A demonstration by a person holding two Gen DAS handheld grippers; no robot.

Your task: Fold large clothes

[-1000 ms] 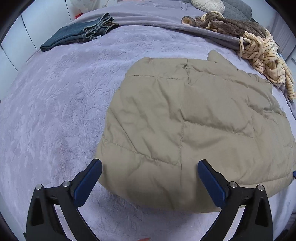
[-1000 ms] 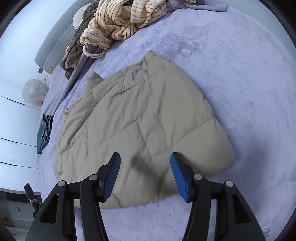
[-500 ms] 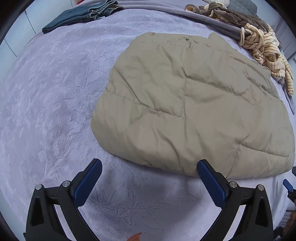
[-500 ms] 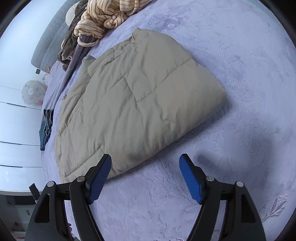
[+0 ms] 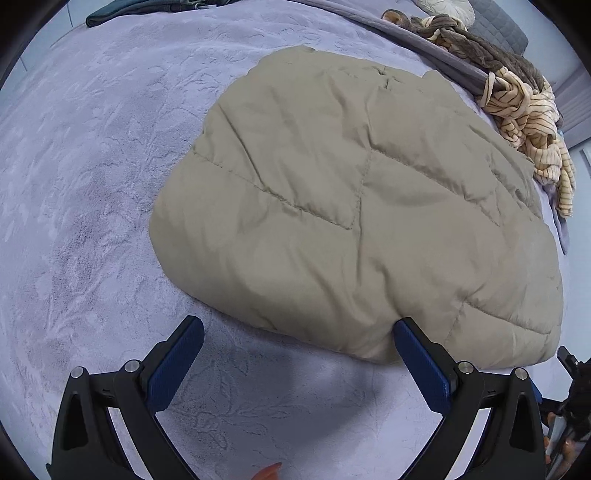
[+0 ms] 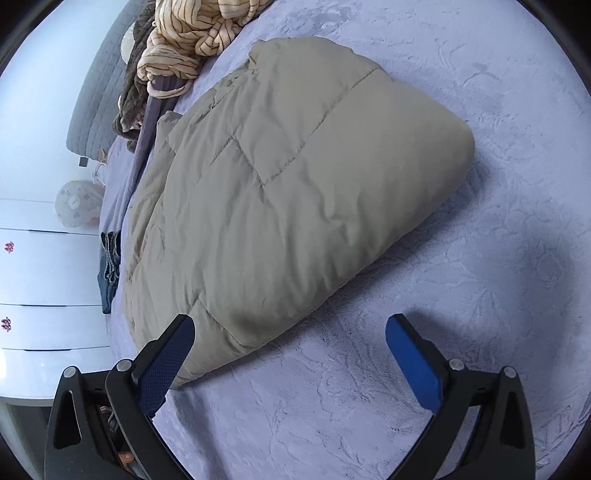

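Note:
A beige quilted puffer jacket [image 5: 362,206] lies folded on the lavender bedspread [image 5: 81,206]; the right wrist view shows it too [image 6: 295,192]. My left gripper [image 5: 299,332] hangs open just above the jacket's near edge, its right pad at the hem and nothing pressed between the pads. My right gripper [image 6: 291,328] has its jaws still opening, spread wide. Its left pad sits over the jacket's near corner and its right pad over bare bedspread [image 6: 461,332]. Neither gripper holds anything.
A pile of striped cream and brown garments [image 5: 517,99] lies behind the jacket, seen too in the right wrist view [image 6: 184,37]. Folded jeans [image 5: 147,7] rest at the bed's far side. White drawers [image 6: 44,295] stand past the bed edge.
Both grippers dropped lower and drew back to the jacket's near edge. The right jaws widened step by step; the left stayed open.

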